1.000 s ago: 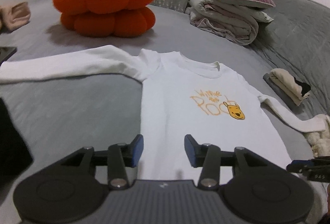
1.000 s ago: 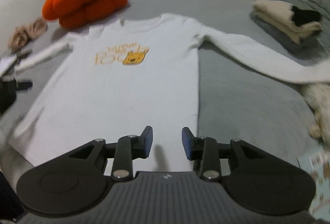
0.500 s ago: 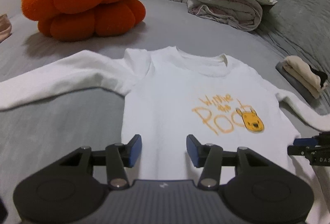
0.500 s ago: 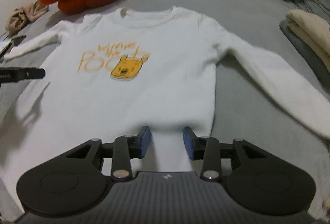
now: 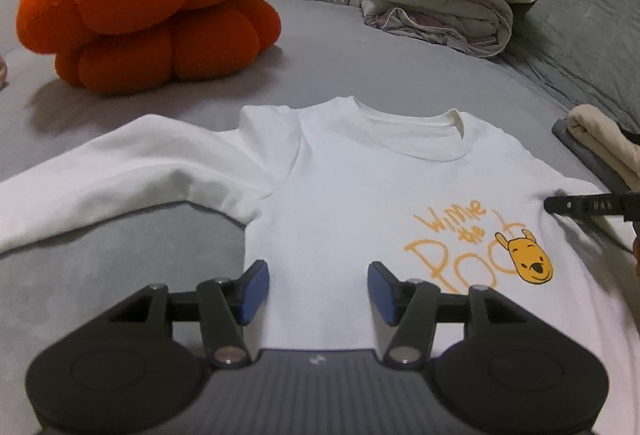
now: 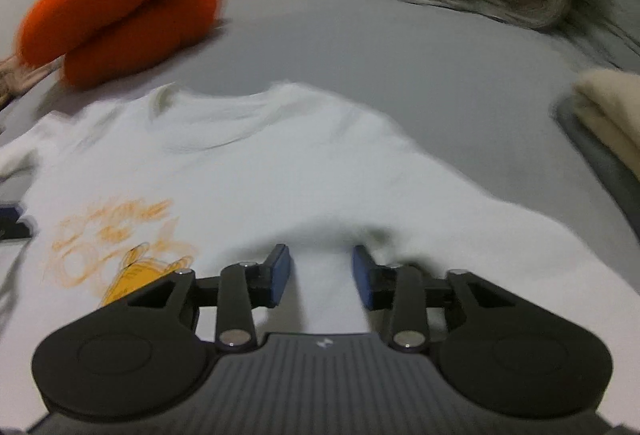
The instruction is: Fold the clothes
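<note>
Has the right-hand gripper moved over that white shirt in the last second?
Yes. The right gripper has travelled up the white shirt from its hem toward the collar, nearer the orange pumpkin cushion.

Right hand-held gripper, jaws closing, over white shirt

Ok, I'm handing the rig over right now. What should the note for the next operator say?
Left tool: open, jaws just been opening, over the shirt near its left armpit, holding nothing.
Right tool: jaws apart but just been closing, with bunched fabric between them by the right armpit; view is blurred and no firm grip shows.
Shirt: flat on the bed, print up, left sleeve and right sleeve spread out.
Done: shirt laid out.
Left: every fold, sleeves then body.
</note>
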Motion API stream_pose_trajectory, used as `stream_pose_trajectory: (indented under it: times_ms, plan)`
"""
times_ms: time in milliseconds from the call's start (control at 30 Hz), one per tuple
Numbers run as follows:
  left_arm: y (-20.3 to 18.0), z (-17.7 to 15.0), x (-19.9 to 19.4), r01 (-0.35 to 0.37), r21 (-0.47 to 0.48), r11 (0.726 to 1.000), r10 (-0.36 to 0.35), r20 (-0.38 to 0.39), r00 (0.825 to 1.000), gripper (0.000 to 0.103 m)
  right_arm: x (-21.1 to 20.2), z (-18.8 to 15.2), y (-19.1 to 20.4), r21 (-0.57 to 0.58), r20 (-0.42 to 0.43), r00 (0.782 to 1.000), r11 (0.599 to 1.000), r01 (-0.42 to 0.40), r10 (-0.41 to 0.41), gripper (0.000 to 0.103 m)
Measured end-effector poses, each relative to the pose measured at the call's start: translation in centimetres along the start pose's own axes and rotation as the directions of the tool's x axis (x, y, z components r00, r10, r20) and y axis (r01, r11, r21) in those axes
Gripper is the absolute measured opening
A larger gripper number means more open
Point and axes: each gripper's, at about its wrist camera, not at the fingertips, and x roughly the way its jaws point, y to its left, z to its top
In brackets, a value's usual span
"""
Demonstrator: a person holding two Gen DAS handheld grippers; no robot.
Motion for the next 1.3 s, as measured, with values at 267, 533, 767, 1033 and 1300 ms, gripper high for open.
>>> stream_pose_trajectory:
  times_ms: [267, 533, 767, 1033, 1300]
  plan:
    - [1.1, 0.7, -0.3, 0.002, -0.060, 0.998, -0.001, 0.020, 1.000, 0.058, -1.9, 3.5, 0.8, -0.076, 0.101, 0.995, 0.997, -0.003, 0.010, 0.025]
    - [2.4, 0.7, 0.2, -0.012, -0.092, 0.996, 0.012, 0.002, 1.000, 0.058, 5.2, 7.8, 2.1, -0.161, 0.070, 0.998, 0.987, 0.006, 0.005, 0.055]
    - [2.2, 0.5, 0.4, -0.021, -0.040, 0.999, 0.022, 0.002, 1.000, 0.058, 7.1, 7.8, 3.3, -0.290, 0.012, 0.999, 0.956, -0.043, 0.048, 0.011]
    - [2.0, 0.3, 0.6, -0.037, -0.012, 0.999, 0.037, 0.000, 0.999, 0.058, 8.0, 5.6, 4.4, -0.359, 0.094, 0.990, 0.924, 0.129, -0.101, 0.008]
    - [3.3, 0.8, 0.1, -0.034, -0.079, 0.996, 0.033, -0.012, 0.999, 0.058, 5.4, 7.0, 8.4, -0.299, 0.157, 0.978, 0.937, 0.178, -0.136, 0.036]
